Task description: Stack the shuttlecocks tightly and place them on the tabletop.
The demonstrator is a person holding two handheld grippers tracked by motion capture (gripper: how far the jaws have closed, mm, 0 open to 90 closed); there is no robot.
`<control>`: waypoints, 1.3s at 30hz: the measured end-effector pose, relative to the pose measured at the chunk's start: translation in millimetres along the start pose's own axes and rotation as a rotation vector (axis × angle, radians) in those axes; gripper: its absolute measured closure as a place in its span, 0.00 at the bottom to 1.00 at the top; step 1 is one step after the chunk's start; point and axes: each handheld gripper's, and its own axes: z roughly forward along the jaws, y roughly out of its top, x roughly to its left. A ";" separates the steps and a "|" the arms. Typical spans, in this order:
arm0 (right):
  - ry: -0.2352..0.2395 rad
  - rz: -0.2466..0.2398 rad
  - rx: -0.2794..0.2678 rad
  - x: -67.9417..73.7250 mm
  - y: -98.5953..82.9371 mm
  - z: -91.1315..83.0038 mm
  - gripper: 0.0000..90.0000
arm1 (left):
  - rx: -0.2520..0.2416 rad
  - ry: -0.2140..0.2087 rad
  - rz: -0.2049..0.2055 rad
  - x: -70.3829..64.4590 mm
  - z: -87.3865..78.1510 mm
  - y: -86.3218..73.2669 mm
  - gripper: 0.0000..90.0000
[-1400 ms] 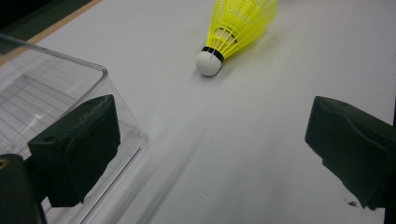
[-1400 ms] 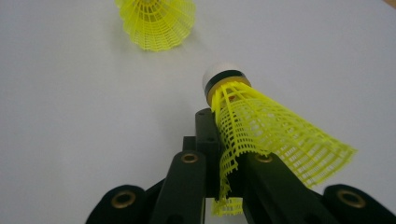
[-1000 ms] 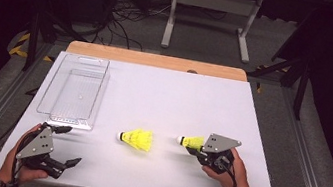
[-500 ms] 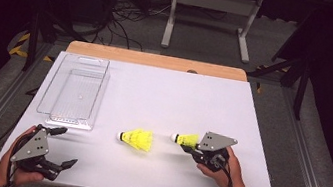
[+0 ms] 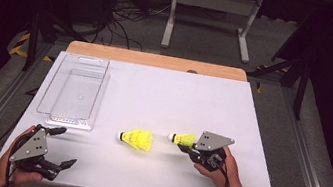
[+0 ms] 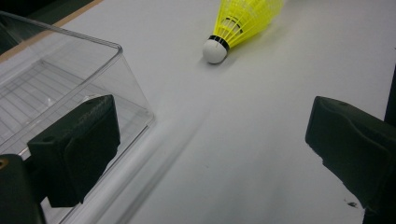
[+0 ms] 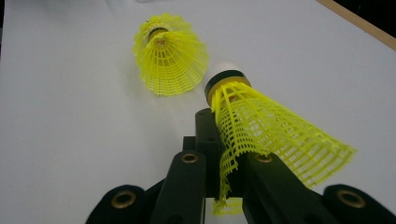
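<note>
the right gripper, fingers closed on the mesh skirt of a yellow plastic shuttlecock whose white cork tip points toward the clear plastic tray at the counter's left edge, is well apart from it, while the left gripper waits wide open near the tray's front end.

a clear plastic tray sits at the left of the white counter; cables lie on the floor behind.

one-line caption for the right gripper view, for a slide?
Right hand-held gripper clamps the skirt of a yellow shuttlecock, a second yellow shuttlecock lying ahead on the white table.
</note>
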 end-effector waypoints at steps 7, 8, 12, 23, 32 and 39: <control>0.009 -0.004 0.000 2.5 0.9 2.3 0.99 | -0.003 -0.003 0.000 -0.1 0.6 0.4 0.04; 0.010 -0.007 0.002 2.8 1.2 2.8 0.99 | -0.004 -0.004 0.001 -0.2 0.9 0.4 0.04; 0.018 -0.010 0.002 4.7 2.3 5.1 0.99 | -0.002 -0.004 0.001 0.2 0.6 0.2 0.05; 0.022 -0.012 -0.004 6.3 3.2 6.1 0.98 | -0.003 -0.004 0.003 0.3 1.1 0.5 0.04; 0.026 -0.017 -0.015 9.9 7.6 7.5 0.99 | -0.001 -0.002 0.004 -0.6 0.5 0.8 0.04; 0.036 -0.026 -0.017 13.7 10.0 11.0 0.99 | -0.003 0.001 0.001 -0.3 0.6 0.8 0.04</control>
